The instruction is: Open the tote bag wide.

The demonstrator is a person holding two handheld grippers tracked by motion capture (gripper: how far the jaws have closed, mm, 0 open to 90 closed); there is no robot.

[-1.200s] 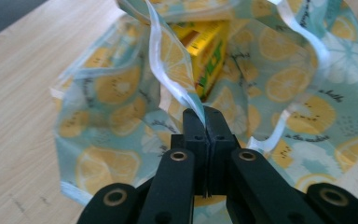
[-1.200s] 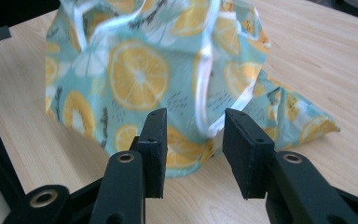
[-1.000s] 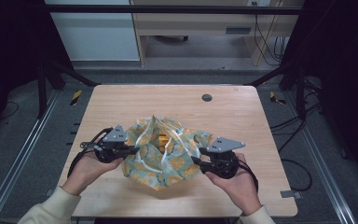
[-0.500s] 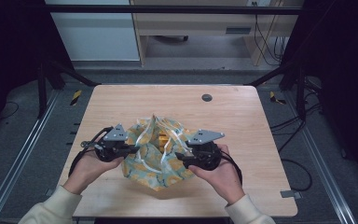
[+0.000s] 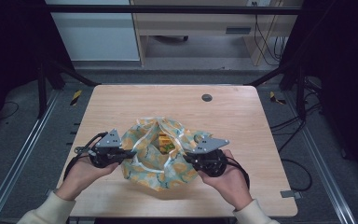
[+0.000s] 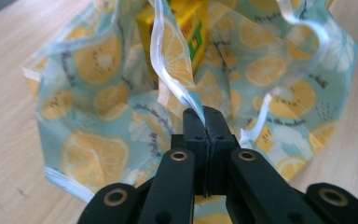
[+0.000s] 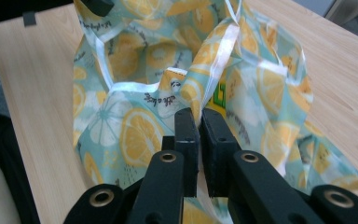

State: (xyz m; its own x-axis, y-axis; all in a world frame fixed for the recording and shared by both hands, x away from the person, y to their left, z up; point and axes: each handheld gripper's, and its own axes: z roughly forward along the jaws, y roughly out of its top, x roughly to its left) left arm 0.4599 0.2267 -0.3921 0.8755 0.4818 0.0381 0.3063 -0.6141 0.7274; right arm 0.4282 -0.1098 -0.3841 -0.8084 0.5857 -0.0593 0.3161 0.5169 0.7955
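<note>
A pale blue cloth with a lemon print (image 5: 154, 164) lies bunched on the wooden table, its edges raised around a yellow box (image 5: 164, 142). My left gripper (image 5: 131, 153) is at the cloth's left side. In the left gripper view its jaws (image 6: 206, 116) are shut on a white-hemmed edge of the cloth (image 6: 98, 154), with the box (image 6: 193, 23) behind. My right gripper (image 5: 187, 157) is at the cloth's right side. Its jaws (image 7: 199, 119) have just been closing and now pinch a fold of the cloth (image 7: 135, 130) in front of the box (image 7: 220, 100).
The table (image 5: 242, 126) has a small round dark grommet (image 5: 207, 97) near its far edge. Metal frame rails run along both sides on the floor. A cabinet and cables stand beyond the far edge.
My right gripper has moved left, in from the cloth's right edge towards its middle, and taken hold of a fold. The left gripper has stayed put, holding its edge.
</note>
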